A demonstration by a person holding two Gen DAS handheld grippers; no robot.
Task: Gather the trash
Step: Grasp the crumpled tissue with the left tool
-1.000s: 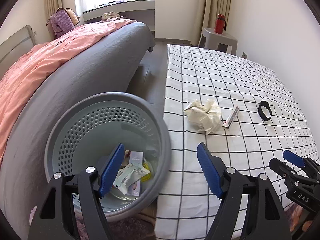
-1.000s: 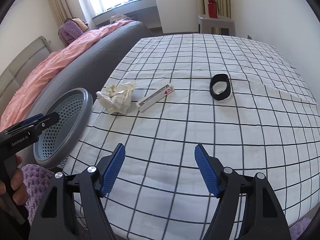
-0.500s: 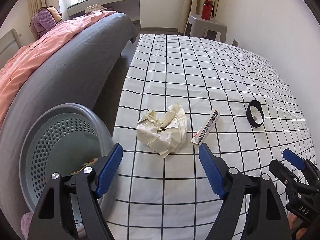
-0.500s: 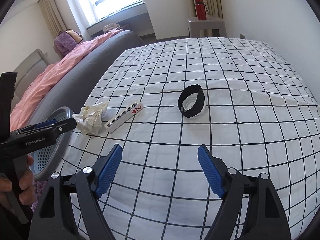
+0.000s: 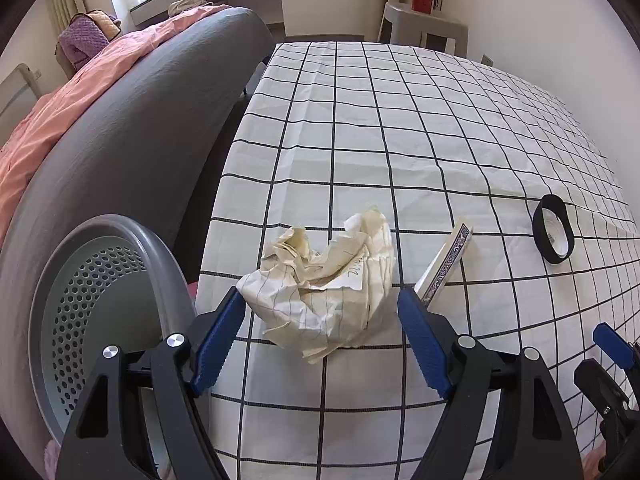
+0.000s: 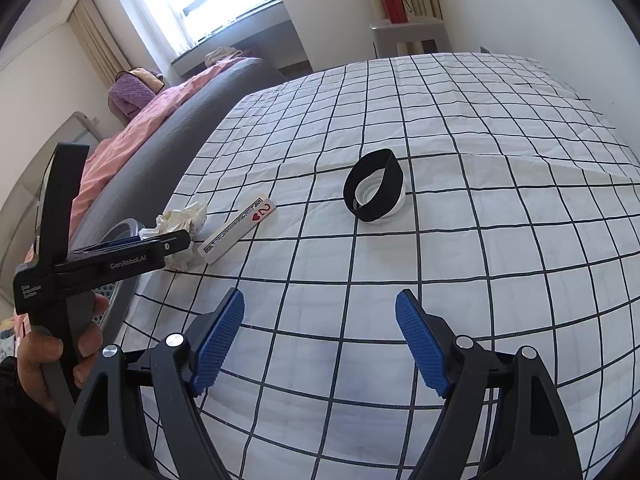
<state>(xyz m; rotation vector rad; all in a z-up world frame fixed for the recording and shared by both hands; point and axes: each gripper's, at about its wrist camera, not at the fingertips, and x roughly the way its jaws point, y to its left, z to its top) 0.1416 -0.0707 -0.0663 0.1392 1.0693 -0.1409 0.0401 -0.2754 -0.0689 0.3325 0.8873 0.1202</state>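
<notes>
Right in front of me lies the crumpled paper, a cream ruled sheet balled up loosely, with handwriting showing on one fold. It sits on the checked sheet near the edge, bulging up in uneven folds. Just beside it, to its right, I see the playing-card box, slim and white-sided with a blue patterned back, lying flat and angled away from me; from my other side its end shows a red heart and a 2. Farther right, well apart, rests the black ring, tipped on its side with a white cap inside it. Down at my left stands the grey perforated bin, its mouth tilted toward me.
</notes>
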